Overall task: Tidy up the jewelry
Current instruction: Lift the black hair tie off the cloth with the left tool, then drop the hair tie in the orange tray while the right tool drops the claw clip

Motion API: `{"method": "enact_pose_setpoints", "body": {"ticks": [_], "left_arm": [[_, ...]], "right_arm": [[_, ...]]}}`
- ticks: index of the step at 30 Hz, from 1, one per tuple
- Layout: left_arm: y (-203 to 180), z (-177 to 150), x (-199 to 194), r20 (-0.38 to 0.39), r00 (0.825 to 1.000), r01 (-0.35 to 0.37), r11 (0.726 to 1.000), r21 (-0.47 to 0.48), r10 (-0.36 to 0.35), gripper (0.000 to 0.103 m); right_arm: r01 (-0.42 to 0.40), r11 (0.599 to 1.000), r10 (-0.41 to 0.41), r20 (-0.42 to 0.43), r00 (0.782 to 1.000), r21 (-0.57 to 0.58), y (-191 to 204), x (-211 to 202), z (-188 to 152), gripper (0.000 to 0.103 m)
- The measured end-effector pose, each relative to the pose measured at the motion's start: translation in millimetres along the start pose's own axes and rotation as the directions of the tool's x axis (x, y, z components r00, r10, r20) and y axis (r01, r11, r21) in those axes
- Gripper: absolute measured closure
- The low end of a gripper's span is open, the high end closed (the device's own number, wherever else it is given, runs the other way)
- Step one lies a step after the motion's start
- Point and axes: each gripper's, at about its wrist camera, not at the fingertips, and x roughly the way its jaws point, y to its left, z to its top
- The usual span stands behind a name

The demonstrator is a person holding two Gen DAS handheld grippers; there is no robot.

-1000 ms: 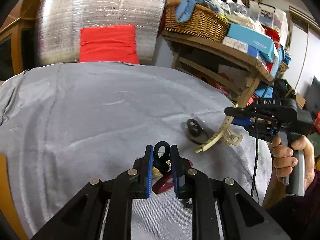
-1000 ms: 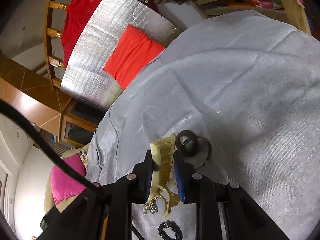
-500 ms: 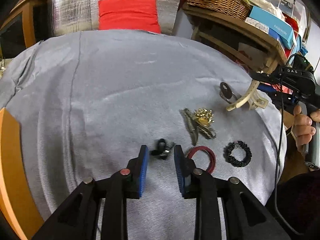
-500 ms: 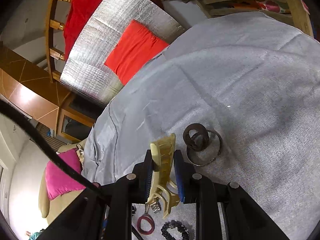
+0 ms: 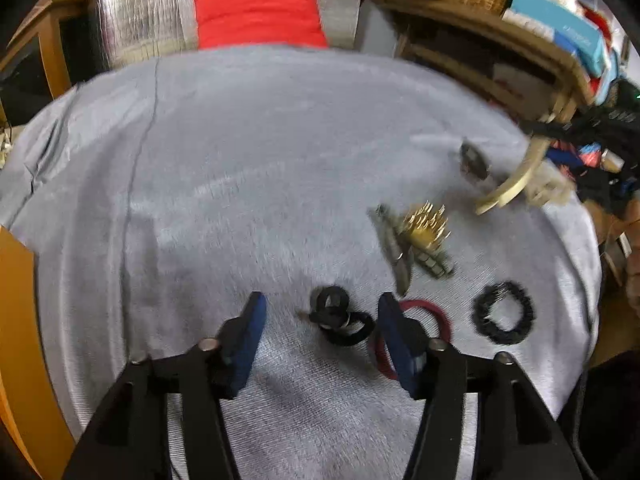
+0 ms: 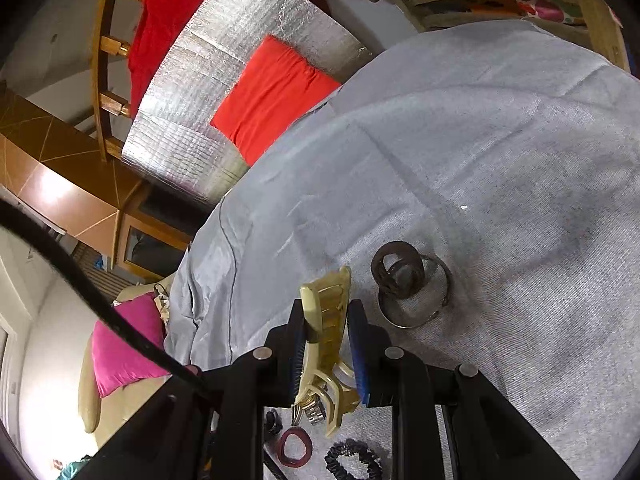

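Right wrist view: a stiff, light hair claw (image 6: 325, 340) is clamped at its spine by the right gripper (image 6: 326, 354); the left gripper (image 5: 320, 330) is spread wide, empty.

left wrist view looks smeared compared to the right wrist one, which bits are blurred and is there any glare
Left wrist view: motion blur smears the gold brooch, the cream hair claw and the shelf at right, while the open left hand-held gripper stays sharp. Right wrist view: crisp overall, with the claw clear in the right hand-held gripper; glare on the silver foil panel; both views bend at the fisheye edges.
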Motion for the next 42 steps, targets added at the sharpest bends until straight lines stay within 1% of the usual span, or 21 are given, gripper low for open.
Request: {"method": "enact_pose_setpoints", "body": {"ticks": [1,2,4,7,13,15,17,19,21,23,25,26,27,29,31,32,33,36,39,41,42], "left_arm": [[-1,-2,4,-0.022,1.000,0.012,1.000,0.007,-0.012,0.079],[-4,-3,6,-0.031,0.999,0.010,1.000,0.019,-0.010,0.079],[-8,-4,3,-0.012,1.000,-0.006,0.999,0.044,0.006,0.084],[-7,-4,-13,0.045,0.999,-0.001,0.999,0.042,-0.001,0.084],[10,-1,-61,0.160,0.986,-0.041,0.999,-0.025,0.045,0.084],[17,-5,-80,0.203,0.977,-0.049,0.996,-0.069,0.062,0.084],[26,-14,-105,0.255,0.961,-0.082,0.990,-0.118,0.110,0.084],[39,-26,-133,0.308,0.937,-0.116,0.979,-0.168,0.164,0.084],[51,-36,-153,0.329,0.914,-0.168,0.960,-0.224,0.237,0.084],[75,-51,-175,0.337,0.888,-0.209,0.926,-0.313,0.314,0.084],[102,-66,-190,0.323,0.861,-0.252,0.881,-0.401,0.394,0.084],[118,-75,-197,0.312,0.849,-0.264,0.853,-0.450,0.427,0.084],[136,-85,-202,0.287,0.839,-0.278,0.817,-0.506,0.463,0.084],[164,-101,-203,0.238,0.828,-0.298,0.758,-0.581,0.508,0.084],[190,-116,-201,0.182,0.836,-0.298,0.708,-0.640,0.517,0.084],[203,-123,-196,0.145,0.842,-0.301,0.676,-0.672,0.519,0.084],[210,-129,-191,0.121,0.848,-0.300,0.656,-0.692,0.516,0.084],[230,-146,-182,0.039,0.856,-0.310,0.573,-0.759,0.515,0.084],[241,-155,-170,-0.022,0.862,-0.322,0.514,-0.795,0.507,0.084],[245,-160,-168,-0.032,0.861,-0.321,0.492,-0.809,0.508,0.084],[250,-160,-167,-0.041,0.854,-0.330,0.480,-0.813,0.518,0.084]], "right_arm": [[0.000,1.000,0.000,0.001,1.000,0.002,0,0,0,0.081],[-0.002,1.000,0.002,0.001,1.000,0.004,-1,-1,1,0.081],[-0.002,1.000,0.002,0.006,1.000,0.004,-1,-3,2,0.081],[-0.005,1.000,0.005,0.012,1.000,0.001,-1,-5,2,0.081],[-0.018,0.999,0.018,0.002,1.000,-0.038,12,-4,-7,0.081],[-0.032,0.996,0.032,-0.009,0.999,-0.078,27,0,-16,0.081],[-0.049,0.991,0.046,-0.022,0.999,-0.122,43,5,-25,0.081],[-0.061,0.985,0.057,-0.033,0.998,-0.160,60,11,-33,0.081],[-0.080,0.974,0.071,-0.052,0.996,-0.213,83,18,-43,0.081],[-0.093,0.961,0.075,-0.077,0.994,-0.261,111,29,-55,0.081],[-0.130,0.946,0.097,-0.123,0.988,-0.298,144,44,-68,0.081],[-0.144,0.936,0.103,-0.143,0.984,-0.322,160,52,-74,0.081],[-0.155,0.924,0.103,-0.161,0.981,-0.350,177,59,-82,0.081],[-0.191,0.893,0.109,-0.216,0.970,-0.407,219,80,-103,0.081],[-0.229,0.866,0.113,-0.271,0.956,-0.445,253,100,-122,0.081],[-0.243,0.852,0.111,-0.294,0.949,-0.463,267,109,-132,0.081],[-0.259,0.836,0.108,-0.317,0.942,-0.484,283,119,-142,0.081],[-0.293,0.782,0.091,-0.364,0.927,-0.551,327,147,-174,0.081],[-0.323,0.734,0.076,-0.401,0.913,-0.597,364,175,-203,0.081],[-0.334,0.701,0.044,-0.429,0.902,-0.630,383,196,-223,0.081],[-0.335,0.691,0.028,-0.439,0.898,-0.640,388,204,-230,0.081]]}}
